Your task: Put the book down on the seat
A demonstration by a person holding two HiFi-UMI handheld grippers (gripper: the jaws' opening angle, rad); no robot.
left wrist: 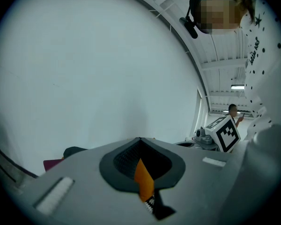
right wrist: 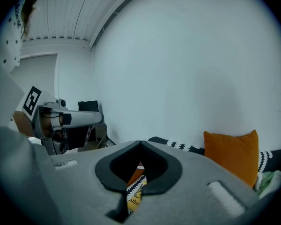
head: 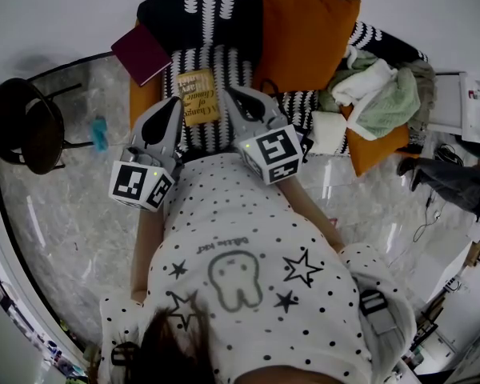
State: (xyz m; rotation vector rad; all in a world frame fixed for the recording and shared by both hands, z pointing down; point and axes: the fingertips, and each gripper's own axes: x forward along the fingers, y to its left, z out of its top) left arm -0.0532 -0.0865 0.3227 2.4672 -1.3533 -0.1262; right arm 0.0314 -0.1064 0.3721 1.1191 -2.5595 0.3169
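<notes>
I hold both grippers out over the seat (head: 218,61), which has a black-and-white patterned cover. The book (head: 198,96), yellow with dark lettering, lies flat on that cover, face up, between my two gripper tips. My left gripper (head: 174,102) is just to its left and points level, with its jaws closed together and nothing held; through the slot below the tips I see only a strip of orange. My right gripper (head: 230,93) is just to the book's right and tilts a little downward. Its jaws also meet at the tip and are empty, and the book's yellow cover shows through the gap beneath them. I cannot tell whether either tip touches the book's edge. An orange cushion (head: 304,34) stands upright against the back of the seat, to the right of the book. A maroon book (head: 142,53) rests tilted at the seat's left end. A heap of green and white clothes (head: 376,90) covers the right end. A black stool (head: 28,126) stands on the floor to the left, well apart from the seat.
</notes>
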